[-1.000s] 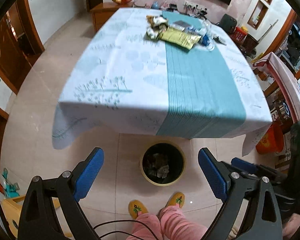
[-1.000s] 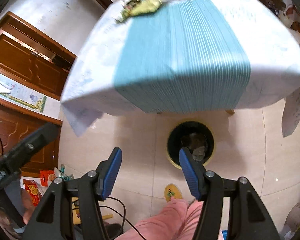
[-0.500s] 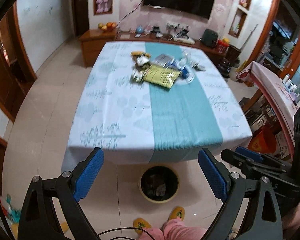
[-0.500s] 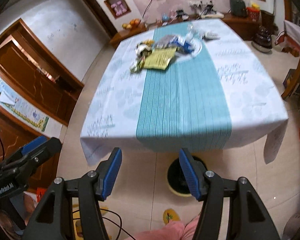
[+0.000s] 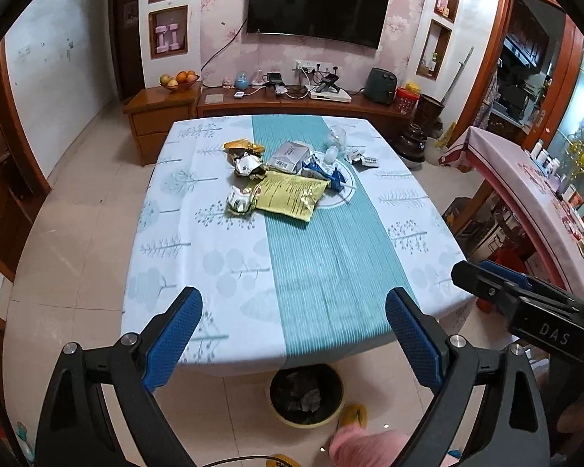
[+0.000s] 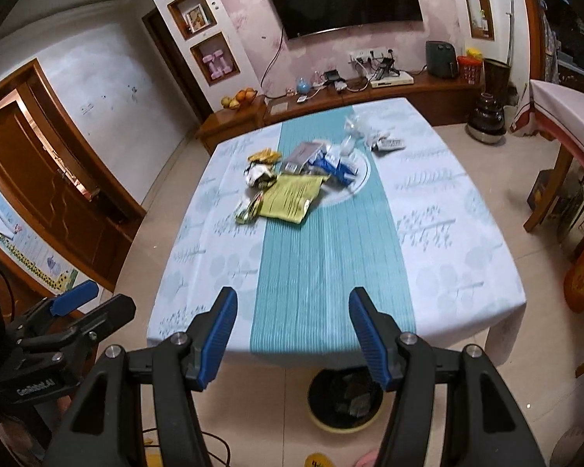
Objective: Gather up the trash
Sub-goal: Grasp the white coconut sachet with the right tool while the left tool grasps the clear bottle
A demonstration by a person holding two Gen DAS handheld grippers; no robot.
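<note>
Left wrist view: both grippers, left [image 5: 294, 334] and right [image 6: 292, 336], gape empty over the table's [image 5: 198, 334] near edge; trash pile [image 5: 288, 179] at twelve o'clock.

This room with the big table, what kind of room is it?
Most likely a family living and dining room at home. A TV hangs on the wall, a fruit bowl sits on a wooden cabinet, and a cloth-covered table fills the middle.

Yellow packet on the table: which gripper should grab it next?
Marginally left, a judgement. Both the left gripper and right gripper hang open and empty at the near edge; the yellow packet lies toward the table's left half.
</note>
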